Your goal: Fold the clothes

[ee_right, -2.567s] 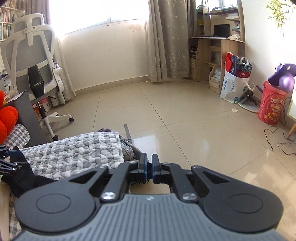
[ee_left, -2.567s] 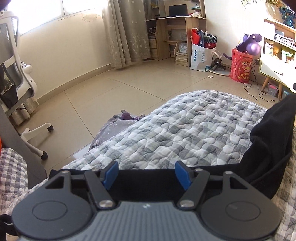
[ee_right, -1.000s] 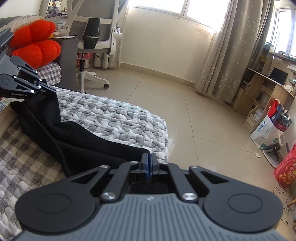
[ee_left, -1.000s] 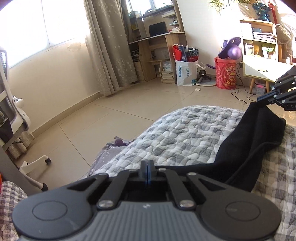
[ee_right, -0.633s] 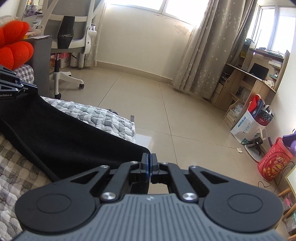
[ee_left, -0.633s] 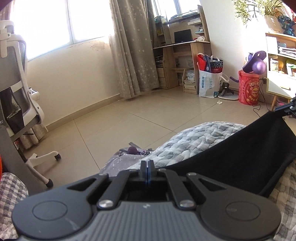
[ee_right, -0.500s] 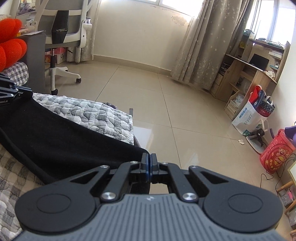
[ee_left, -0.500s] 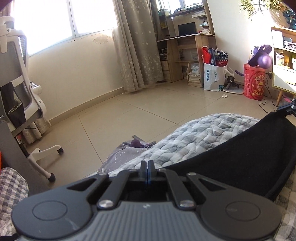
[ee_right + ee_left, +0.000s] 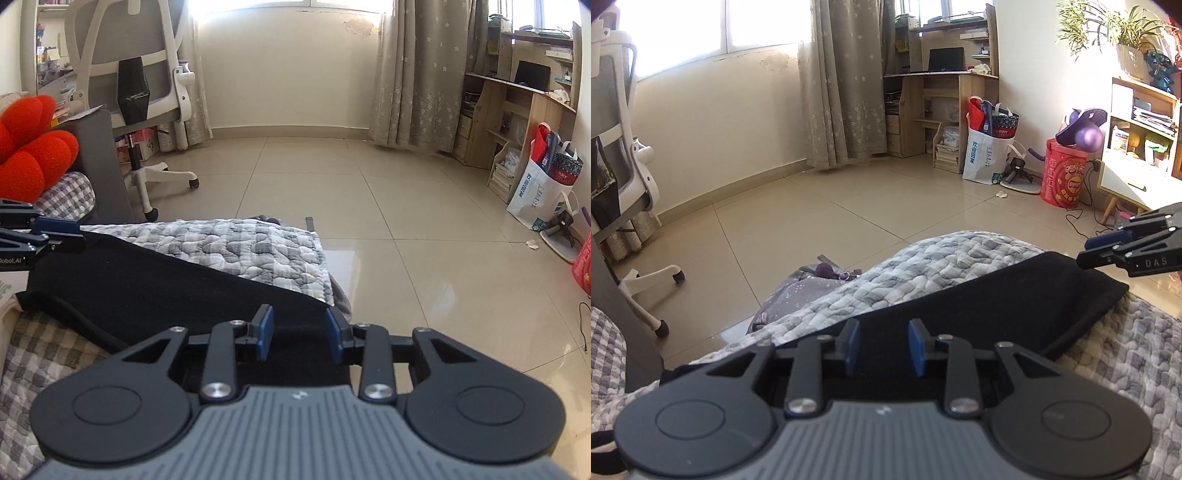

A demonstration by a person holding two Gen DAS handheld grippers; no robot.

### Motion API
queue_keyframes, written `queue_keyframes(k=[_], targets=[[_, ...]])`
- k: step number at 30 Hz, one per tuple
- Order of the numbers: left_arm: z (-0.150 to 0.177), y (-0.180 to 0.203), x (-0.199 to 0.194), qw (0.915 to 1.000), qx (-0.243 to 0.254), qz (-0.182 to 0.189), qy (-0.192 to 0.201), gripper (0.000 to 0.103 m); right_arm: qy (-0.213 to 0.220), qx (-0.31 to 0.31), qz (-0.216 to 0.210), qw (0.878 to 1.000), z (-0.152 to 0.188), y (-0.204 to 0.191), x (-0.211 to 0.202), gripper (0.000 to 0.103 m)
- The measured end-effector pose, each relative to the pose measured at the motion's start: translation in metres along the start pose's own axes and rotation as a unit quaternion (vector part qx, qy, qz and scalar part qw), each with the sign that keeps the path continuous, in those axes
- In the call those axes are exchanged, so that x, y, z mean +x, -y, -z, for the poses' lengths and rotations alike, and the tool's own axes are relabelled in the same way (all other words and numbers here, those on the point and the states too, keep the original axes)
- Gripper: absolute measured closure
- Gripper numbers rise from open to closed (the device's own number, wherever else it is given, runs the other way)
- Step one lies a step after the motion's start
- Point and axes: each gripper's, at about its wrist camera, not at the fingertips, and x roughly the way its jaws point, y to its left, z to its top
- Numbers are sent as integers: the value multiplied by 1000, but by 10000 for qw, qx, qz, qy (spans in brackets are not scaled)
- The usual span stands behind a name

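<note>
A black garment lies folded in a long band across the grey quilted bedcover. My left gripper hovers over one end of the band, its jaws opening, blue pads apart and clear of the cloth. My right gripper stands over the other end of the garment, jaws also opening, nothing pressed between the pads. Each gripper shows in the other's view: the right gripper at the right edge, the left gripper at the left edge.
The bedcover ends at a drop to the tiled floor. A white office chair and red cushion stand left. A purple bundle lies on the floor. A desk, bags and red bucket are far off.
Both grippers, shut on the black garment's ends half a second ago, now have their pads apart. The garment has dropped from a raised sheet to a flat band on the bedcover.
</note>
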Motion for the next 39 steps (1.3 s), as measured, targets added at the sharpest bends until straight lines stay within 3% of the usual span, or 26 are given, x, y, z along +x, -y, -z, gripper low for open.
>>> queue_keyframes(k=[5,7,11,14,20,30,34,39], targets=[[20,8,-10,9966,-155,704,-394,84,-69,-46,-511,9987,7,-27,-3,67],[30,17,-9,9937,-140,946,-588,84,-121,-53,-610,9981,11,-35,-3,67],[43,36,-21,9933,-94,1057,-465,76,-208,15,-782,9967,15,-47,-9,67],[47,43,-32,9874,-321,1434,-589,76,-253,102,-961,9950,18,-56,-19,67],[68,47,-68,9895,-228,1281,-636,70,-387,172,-1318,9904,28,-83,-41,61],[98,24,-133,9943,-442,616,-745,53,-561,198,-1627,9849,45,-115,-71,49],[116,9,-166,9936,-722,241,-833,44,-661,244,-1738,9823,52,-126,-80,47],[149,-23,-214,9877,-1306,-292,-809,42,-754,328,-1861,9791,61,-133,-94,47]])
